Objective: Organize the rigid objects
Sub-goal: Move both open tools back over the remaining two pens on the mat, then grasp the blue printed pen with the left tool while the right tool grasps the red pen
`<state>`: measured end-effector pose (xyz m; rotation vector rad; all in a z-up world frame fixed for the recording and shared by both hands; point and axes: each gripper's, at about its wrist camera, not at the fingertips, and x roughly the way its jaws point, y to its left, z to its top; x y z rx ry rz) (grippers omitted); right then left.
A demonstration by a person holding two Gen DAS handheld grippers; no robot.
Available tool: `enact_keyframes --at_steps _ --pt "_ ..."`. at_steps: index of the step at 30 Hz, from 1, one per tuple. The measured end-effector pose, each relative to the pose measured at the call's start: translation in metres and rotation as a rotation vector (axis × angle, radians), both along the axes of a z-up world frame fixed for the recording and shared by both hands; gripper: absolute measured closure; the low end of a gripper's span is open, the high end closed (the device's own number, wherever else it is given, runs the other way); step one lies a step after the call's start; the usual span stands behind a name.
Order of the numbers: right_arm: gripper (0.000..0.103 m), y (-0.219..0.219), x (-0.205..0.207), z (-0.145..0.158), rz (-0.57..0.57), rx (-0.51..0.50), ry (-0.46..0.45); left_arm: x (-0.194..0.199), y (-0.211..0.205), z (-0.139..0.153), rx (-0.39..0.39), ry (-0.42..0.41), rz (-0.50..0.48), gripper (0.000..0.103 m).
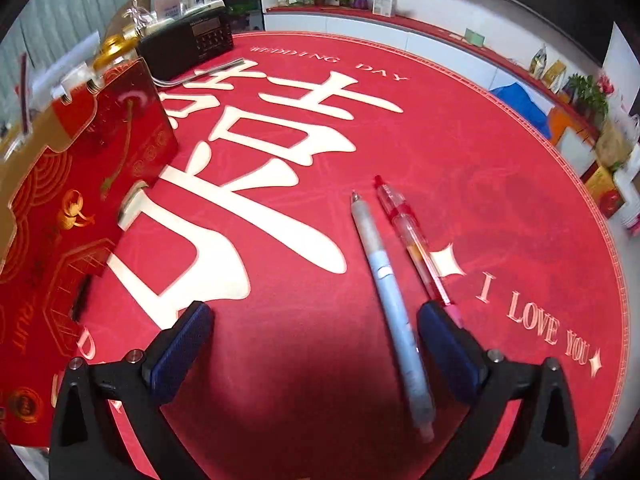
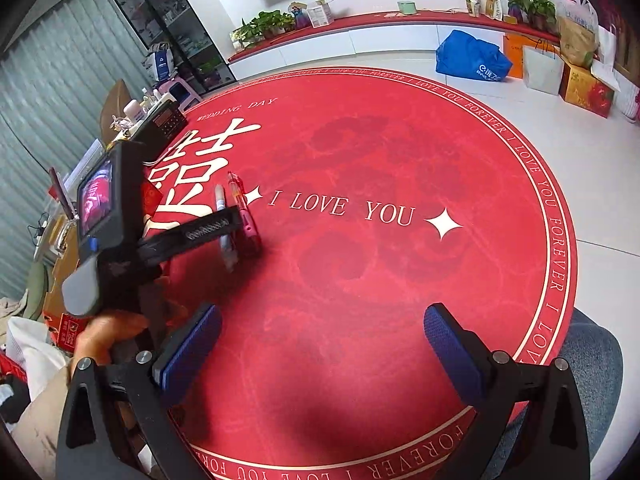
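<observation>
Between the left gripper's (image 1: 314, 326) spread fingers, toward its right pad, the grey pen (image 1: 390, 300) ran six-to-twelve o'clock; the right gripper (image 2: 322, 330) hung open, farther off.

I see a big round red mat (image 2: 360, 152) on the floor | black radio (image 1: 188, 46) at its far edge | blue bag (image 2: 472, 58) by the white wall | green plants (image 2: 268, 22) on the red ledge | red box (image 1: 80, 184) on my left
</observation>
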<state>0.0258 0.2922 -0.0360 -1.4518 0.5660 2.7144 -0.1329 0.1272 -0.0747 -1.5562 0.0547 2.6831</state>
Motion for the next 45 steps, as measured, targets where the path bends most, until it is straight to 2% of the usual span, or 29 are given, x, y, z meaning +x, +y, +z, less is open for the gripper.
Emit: enact_keyframes --at_steps 6,11,15,17,19,20,22,24,26,27,30,32,34,36,38,41,42,44,45 --pt "0.001 -0.003 -0.012 0.001 0.012 0.039 0.009 -0.001 -0.038 0.002 0.006 -0.009 0.039 0.0" --pt "0.001 -0.031 -0.063 0.002 0.129 0.156 0.025 0.002 -0.042 0.006 -0.007 0.016 0.008 0.0" --pt "0.002 -0.054 -0.104 -0.014 0.215 0.249 -0.008 0.005 -0.047 0.008 -0.062 0.037 0.013 0.0" --pt "0.012 -0.065 -0.118 -0.021 0.253 0.272 -0.02 0.006 -0.051 0.007 -0.082 0.046 0.0 0.0" --pt "0.015 -0.075 -0.13 -0.027 0.305 0.289 -0.031 0.005 -0.056 0.005 -0.066 0.042 -0.021 0.0" --pt "0.027 -0.079 -0.135 -0.029 0.325 0.296 -0.035 0.001 -0.06 0.004 -0.058 0.041 -0.021 0.0" --pt "0.041 -0.085 -0.145 -0.035 0.363 0.305 -0.066 -0.002 -0.064 0.003 -0.039 0.032 -0.022 0.0" --pt "0.048 -0.088 -0.151 -0.04 0.39 0.323 -0.079 -0.004 -0.066 0.002 -0.027 0.036 -0.027 0.0" --pt "0.048 -0.089 -0.154 -0.039 0.421 0.347 -0.088 -0.004 -0.063 0.001 -0.034 0.047 -0.035 0.0" --pt "0.053 -0.089 -0.154 -0.039 0.433 0.346 -0.097 -0.003 -0.06 0.002 -0.046 0.055 -0.045 0.0" --pt "0.092 -0.086 -0.148 -0.037 0.439 0.373 -0.133 0.002 -0.046 0.003 -0.071 0.074 -0.109 0.0" --pt "0.092 -0.076 -0.141 -0.038 0.409 0.38 -0.14 0.003 -0.037 0.003 -0.06 0.078 -0.157 0.0" --pt "0.092 -0.061 -0.133 -0.039 0.367 0.331 -0.151 0.004 -0.028 0.002 -0.036 0.091 -0.21 0.0" --pt "0.092 -0.045 -0.122 -0.04 0.328 0.283 -0.16 0.003 -0.026 0.001 -0.017 0.099 -0.22 0.0" --pt "0.092 -0.04 -0.115 -0.037 0.309 0.269 -0.157 -0.002 -0.028 0.0 0.027 0.074 -0.206 0.0" --pt "0.092 -0.033 -0.101 -0.027 0.279 0.234 -0.127 -0.006 -0.022 0.002 0.013 0.022 -0.226 0.001" --pt "0.092 -0.03 -0.095 -0.022 0.268 0.212 -0.113 -0.008 -0.02 0.004 0.012 -0.008 -0.244 0.005" --pt "0.092 -0.029 -0.084 -0.011 0.252 0.18 -0.084 -0.005 -0.014 0.009 0.012 -0.021 -0.294 0.028" --pt "0.092 -0.028 -0.078 -0.005 0.245 0.17 -0.067 -0.001 -0.01 0.012 0.012 -0.024 -0.318 0.057"
